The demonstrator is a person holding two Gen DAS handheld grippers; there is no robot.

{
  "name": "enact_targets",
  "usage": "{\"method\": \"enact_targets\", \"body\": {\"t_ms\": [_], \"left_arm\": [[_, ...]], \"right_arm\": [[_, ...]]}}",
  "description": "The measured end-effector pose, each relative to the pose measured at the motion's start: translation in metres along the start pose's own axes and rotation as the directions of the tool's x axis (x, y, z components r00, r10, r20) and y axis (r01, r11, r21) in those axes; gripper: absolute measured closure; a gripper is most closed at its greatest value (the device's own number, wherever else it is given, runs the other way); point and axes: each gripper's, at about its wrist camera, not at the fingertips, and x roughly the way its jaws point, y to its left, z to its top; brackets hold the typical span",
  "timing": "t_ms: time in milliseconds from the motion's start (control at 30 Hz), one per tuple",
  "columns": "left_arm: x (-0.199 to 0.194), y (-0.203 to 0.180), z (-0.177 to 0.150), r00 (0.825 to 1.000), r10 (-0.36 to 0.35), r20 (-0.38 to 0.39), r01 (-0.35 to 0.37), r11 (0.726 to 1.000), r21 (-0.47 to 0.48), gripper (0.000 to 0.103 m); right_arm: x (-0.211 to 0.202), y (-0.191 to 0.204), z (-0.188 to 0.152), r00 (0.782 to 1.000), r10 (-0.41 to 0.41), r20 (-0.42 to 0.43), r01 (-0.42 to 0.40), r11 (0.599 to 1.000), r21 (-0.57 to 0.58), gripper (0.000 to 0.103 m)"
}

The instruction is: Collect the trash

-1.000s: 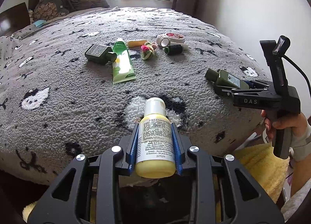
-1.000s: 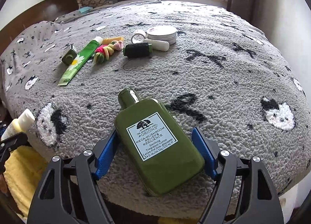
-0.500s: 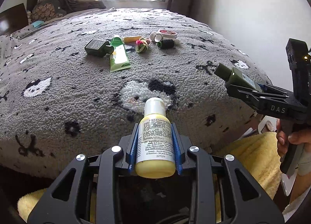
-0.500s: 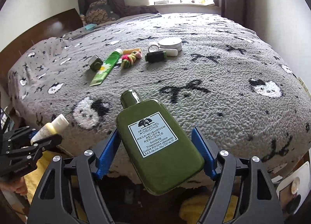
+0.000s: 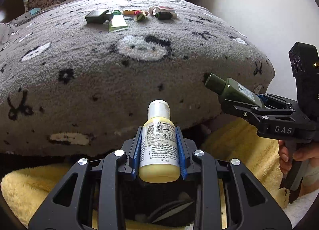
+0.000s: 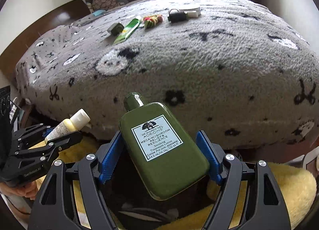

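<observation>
Pulling back off bed, both grippers w/ bottles, now over yellow rug

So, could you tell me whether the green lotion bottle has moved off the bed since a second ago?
Yes. The green lotion bottle has drawn back from over the grey blanket, past its near edge, toward the yellow rug.

The left gripper points steeply downward, its blue-padded jaws clamped narrowly on a small yellow bottle. Just beside it, the right gripper tilts down the same way, its jaws set wide and gripping a flat green lotion bottle. A hand wraps the right gripper's handle from below.
</observation>
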Motion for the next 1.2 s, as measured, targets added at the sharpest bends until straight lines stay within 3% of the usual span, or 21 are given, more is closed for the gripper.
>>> {"method": "enact_targets", "body": {"t_ms": [433, 733, 1000, 1200], "left_arm": [[0.058, 0.012, -0.042, 0.980, -0.025, -0.198, 0.018, 0.999, -0.033, 0.074], [0.104, 0.018, -0.065, 0.938, -0.096, -0.333, 0.073, 0.994, -0.079, 0.074], [0.127, 0.018, -0.070, 0.916, -0.086, -0.392, 0.054, 0.994, -0.091, 0.074], [0.125, 0.029, -0.069, 0.917, -0.077, -0.391, 0.039, 0.994, -0.105, 0.054]], "right_arm": [[0.055, 0.003, -0.035, 0.984, 0.025, -0.178, -0.019, 0.999, 0.035, 0.028], [0.095, 0.000, -0.052, 0.948, 0.070, -0.311, -0.045, 0.995, 0.088, 0.028], [0.118, -0.003, -0.056, 0.931, 0.083, -0.355, -0.040, 0.991, 0.126, 0.027], [0.125, 0.000, -0.050, 0.927, 0.130, -0.352, -0.084, 0.986, 0.141, 0.027]]}}
